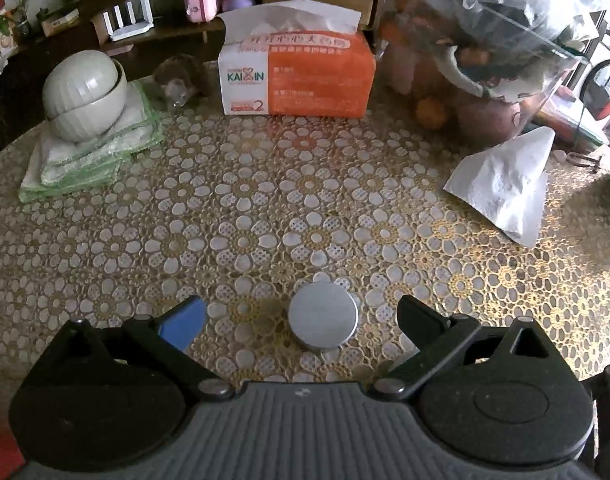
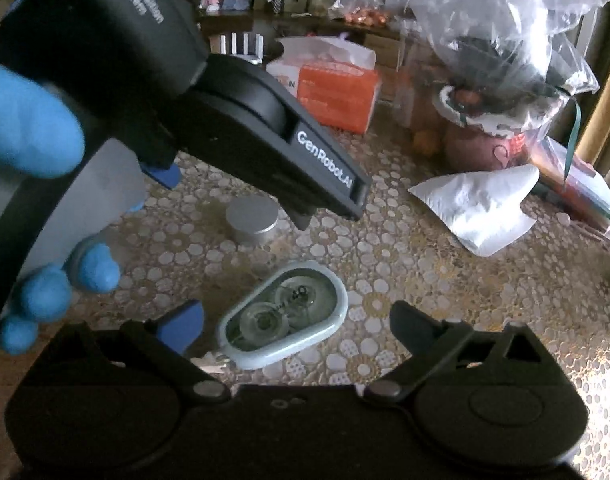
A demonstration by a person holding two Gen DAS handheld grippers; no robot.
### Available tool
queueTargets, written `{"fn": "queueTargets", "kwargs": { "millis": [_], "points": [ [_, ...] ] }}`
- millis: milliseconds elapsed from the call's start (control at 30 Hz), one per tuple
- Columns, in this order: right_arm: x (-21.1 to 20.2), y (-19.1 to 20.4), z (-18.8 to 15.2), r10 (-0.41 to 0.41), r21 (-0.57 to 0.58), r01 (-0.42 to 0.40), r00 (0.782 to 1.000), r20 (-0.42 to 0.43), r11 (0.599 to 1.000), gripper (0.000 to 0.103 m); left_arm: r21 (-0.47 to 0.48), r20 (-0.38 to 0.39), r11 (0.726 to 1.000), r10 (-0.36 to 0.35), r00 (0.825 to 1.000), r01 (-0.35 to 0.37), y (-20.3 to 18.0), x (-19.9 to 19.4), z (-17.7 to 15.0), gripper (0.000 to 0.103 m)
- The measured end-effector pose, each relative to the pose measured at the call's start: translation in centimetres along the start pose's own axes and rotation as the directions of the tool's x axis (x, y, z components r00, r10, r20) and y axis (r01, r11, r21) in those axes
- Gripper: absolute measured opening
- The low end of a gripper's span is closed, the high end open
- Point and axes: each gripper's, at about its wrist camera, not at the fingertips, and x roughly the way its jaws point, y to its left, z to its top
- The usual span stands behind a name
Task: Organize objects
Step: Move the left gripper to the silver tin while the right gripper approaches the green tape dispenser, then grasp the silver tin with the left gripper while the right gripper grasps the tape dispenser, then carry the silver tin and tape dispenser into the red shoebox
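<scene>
A round silver metal tin lies flat on the lace tablecloth between the fingers of my left gripper, which is open and not touching it. The tin also shows in the right wrist view, under the left gripper. A pale blue oval correction-tape dispenser lies on the cloth between the fingers of my right gripper, which is open around it without contact.
An orange and white tissue pack stands at the back. Stacked grey bowls sit on folded cloths at left. A loose white tissue and a clear plastic bag of items are at right.
</scene>
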Motion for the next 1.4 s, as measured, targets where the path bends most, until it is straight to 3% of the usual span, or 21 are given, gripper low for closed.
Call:
{"fn": "queueTargets", "kwargs": {
  "millis": [200,267,333,467,533,600,1000,1400],
  "points": [
    [1.1,0.1,0.0,-0.014,0.021,0.015,0.999,-0.028,1.0,0.093,0.014,0.001,1.0,0.024,1.0,-0.024,-0.1,0.7,-0.2,0.101],
    [1.1,0.4,-0.1,-0.028,0.013,0.028,0.999,-0.015,1.0,0.091,0.02,0.006,0.999,0.04,0.999,-0.04,0.0,0.7,-0.2,0.093],
    [0.9,0.3,-0.1,-0.019,0.024,0.02,1.0,-0.016,1.0,0.086,0.01,-0.005,0.999,0.037,0.999,-0.036,0.2,0.8,-0.2,0.075],
    [0.6,0.6,-0.2,0.007,0.039,-0.006,1.0,-0.018,0.999,0.073,0.016,0.009,0.999,0.038,0.999,-0.038,-0.1,0.5,-0.2,0.058],
    [0.4,0.8,-0.2,0.001,0.04,-0.001,1.0,-0.015,0.999,0.072,0.029,0.013,0.999,0.037,0.999,-0.037,-0.4,0.3,-0.3,0.044],
    [0.4,0.8,-0.2,0.001,0.05,0.0,1.0,-0.017,0.999,0.072,0.044,0.011,0.998,0.033,0.999,-0.033,-0.7,0.1,-0.4,0.038],
    [-2.6,-1.4,-1.9,0.002,0.105,-0.003,1.0,0.008,0.994,0.072,0.047,-0.004,0.999,0.005,1.0,-0.005,-0.7,-2.3,-2.7,0.038],
    [-10.6,-1.5,-4.6,0.036,0.064,-0.039,0.998,0.05,0.997,0.072,0.039,0.037,0.998,-0.056,0.998,0.055,-1.2,-10.8,-7.7,0.038]
  ]
}}
